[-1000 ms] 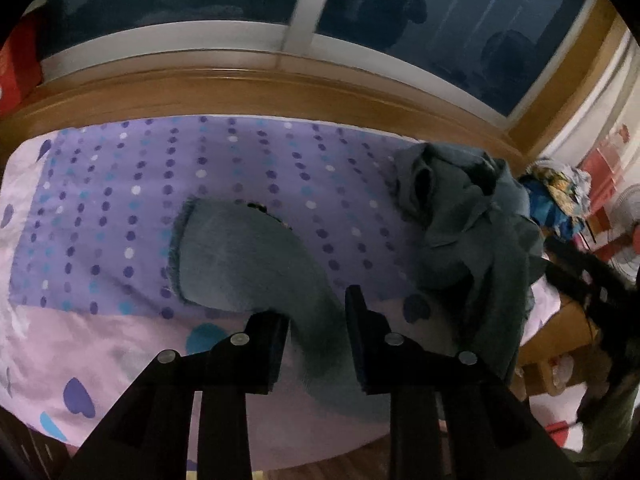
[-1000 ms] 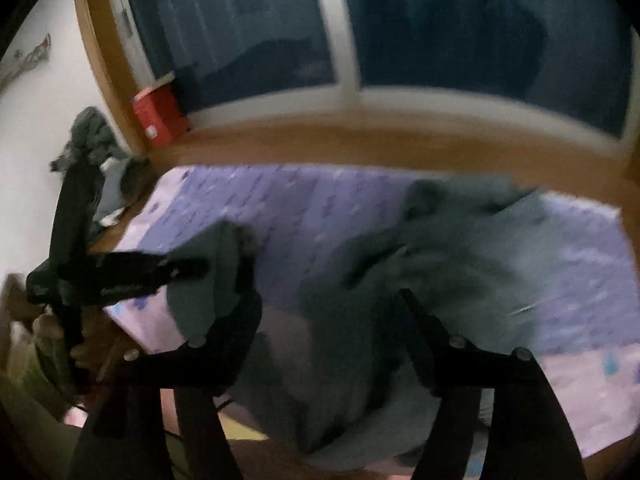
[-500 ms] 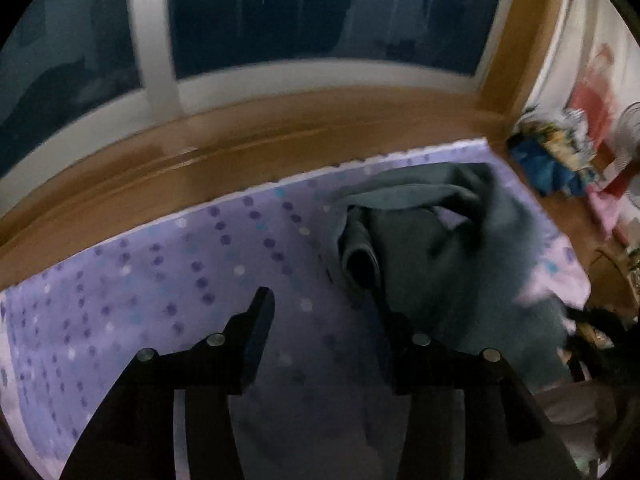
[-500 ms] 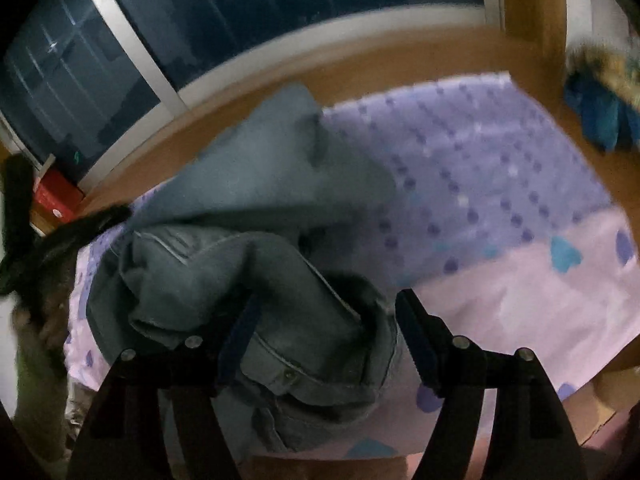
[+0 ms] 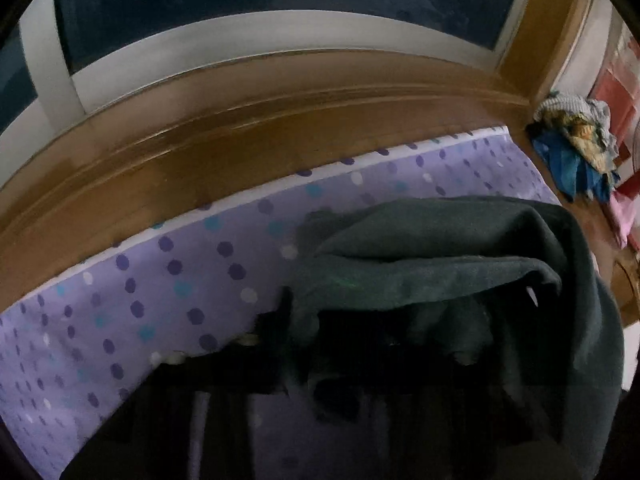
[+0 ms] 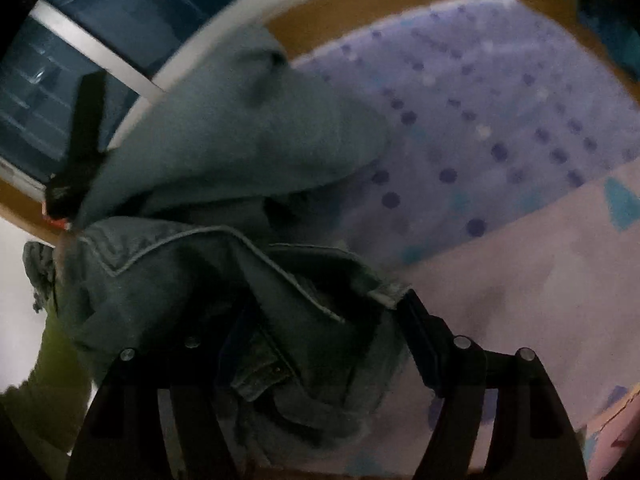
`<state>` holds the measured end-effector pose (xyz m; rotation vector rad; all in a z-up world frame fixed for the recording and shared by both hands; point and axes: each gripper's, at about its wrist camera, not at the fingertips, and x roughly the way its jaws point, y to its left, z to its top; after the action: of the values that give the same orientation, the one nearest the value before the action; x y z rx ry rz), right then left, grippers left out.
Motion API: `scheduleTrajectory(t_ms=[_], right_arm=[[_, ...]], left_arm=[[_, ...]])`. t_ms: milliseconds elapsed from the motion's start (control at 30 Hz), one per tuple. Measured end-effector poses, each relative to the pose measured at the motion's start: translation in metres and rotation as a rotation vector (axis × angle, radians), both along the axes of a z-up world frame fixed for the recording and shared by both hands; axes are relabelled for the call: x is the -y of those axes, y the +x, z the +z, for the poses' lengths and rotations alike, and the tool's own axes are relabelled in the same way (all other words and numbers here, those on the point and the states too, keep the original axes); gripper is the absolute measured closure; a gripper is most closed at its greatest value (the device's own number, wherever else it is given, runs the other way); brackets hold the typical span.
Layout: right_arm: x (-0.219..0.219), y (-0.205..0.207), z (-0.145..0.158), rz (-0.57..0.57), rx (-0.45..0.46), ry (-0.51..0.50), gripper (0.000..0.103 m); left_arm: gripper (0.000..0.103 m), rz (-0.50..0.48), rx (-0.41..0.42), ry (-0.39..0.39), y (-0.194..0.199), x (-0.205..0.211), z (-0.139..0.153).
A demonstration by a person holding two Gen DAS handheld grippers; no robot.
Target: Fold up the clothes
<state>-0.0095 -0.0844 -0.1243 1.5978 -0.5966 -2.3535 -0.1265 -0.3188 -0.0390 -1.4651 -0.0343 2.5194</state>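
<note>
Count on inspection: one pair of grey-blue jeans (image 6: pixel 224 288), bunched near the front edge of the bed (image 6: pixel 520 264), and one bedsheet (image 5: pixel 132 300), lilac with dots and a pink band with hearts. Two grippers are present, the right gripper (image 6: pixel 316 344) with two black fingers (image 6: pixel 424 332) visible, the left gripper (image 5: pixel 360 360) largely in shadow under the cloth so that its fingers cannot be counted. One heap of mixed clothes (image 5: pixel 576 140) lies off the far right corner of the bed, its pieces too jumbled to count, and one window (image 5: pixel 280 12) shows beyond the far edge.
</note>
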Motion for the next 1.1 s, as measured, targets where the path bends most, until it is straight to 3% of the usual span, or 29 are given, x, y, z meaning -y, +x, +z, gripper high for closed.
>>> scheduleTrajectory(t_ms=[67, 133, 167, 200, 267, 367, 467, 600, 700, 767, 800, 867, 933, 967, 1033, 1100], right_arm=[[0.007, -0.004, -0.004, 0.002, -0.014, 0.030, 0.020], [0.015, -0.007, -0.002, -0.007, -0.015, 0.059, 0.023], [0.017, -0.008, -0.002, -0.008, -0.026, 0.041, 0.042], [0.020, -0.008, -0.001, -0.010, -0.036, 0.023, 0.074], [0.026, -0.006, 0.006, -0.035, -0.069, 0.033, 0.079], [0.025, 0.004, 0.052, -0.072, -0.229, 0.060, 0.086], [0.010, 0.012, 0.102, -0.133, -0.366, 0.054, 0.086], [0.002, 0.006, 0.140, -0.144, -0.451, 0.064, 0.088], [0.009, -0.005, 0.139, -0.143, -0.460, 0.106, 0.088], [0.012, -0.029, 0.119, -0.116, -0.396, 0.113, 0.088], [0.013, -0.040, 0.109, -0.102, -0.361, 0.116, 0.083], [0.014, -0.065, 0.072, -0.078, -0.241, 0.153, 0.082], [0.011, -0.073, 0.052, -0.124, -0.159, 0.197, 0.081], [0.007, -0.070, 0.052, -0.142, -0.152, 0.169, 0.080], [0.001, -0.062, 0.059, -0.162, -0.170, 0.131, 0.071], [0.000, -0.050, 0.074, -0.158, -0.222, 0.153, 0.051]], left_arm=[[0.088, 0.019, -0.022, 0.004, 0.004, 0.002, 0.001], [0.089, 0.046, -0.036, 0.020, 0.011, 0.008, 0.005], [0.089, 0.066, -0.041, 0.039, 0.015, 0.014, 0.009], [0.090, 0.092, -0.051, 0.053, 0.020, 0.021, 0.014], [0.090, 0.151, -0.076, 0.073, 0.031, 0.038, 0.025], [0.090, 0.274, -0.122, 0.071, 0.060, 0.076, 0.046], [0.090, 0.399, -0.147, 0.077, 0.094, 0.121, 0.063], [0.093, 0.518, -0.187, 0.075, 0.143, 0.169, 0.084], [0.094, 0.598, -0.219, -0.012, 0.173, 0.191, 0.097], [0.094, 0.623, -0.193, 0.015, 0.188, 0.210, 0.095], [0.093, 0.635, -0.177, 0.022, 0.194, 0.217, 0.092], [0.093, 0.639, -0.138, 0.034, 0.205, 0.221, 0.082], [0.093, 0.618, -0.110, 0.021, 0.211, 0.219, 0.075], [0.093, 0.597, -0.103, -0.002, 0.214, 0.214, 0.073], [0.092, 0.559, -0.093, -0.027, 0.215, 0.209, 0.068], [0.090, 0.508, -0.087, -0.023, 0.220, 0.202, 0.070]])
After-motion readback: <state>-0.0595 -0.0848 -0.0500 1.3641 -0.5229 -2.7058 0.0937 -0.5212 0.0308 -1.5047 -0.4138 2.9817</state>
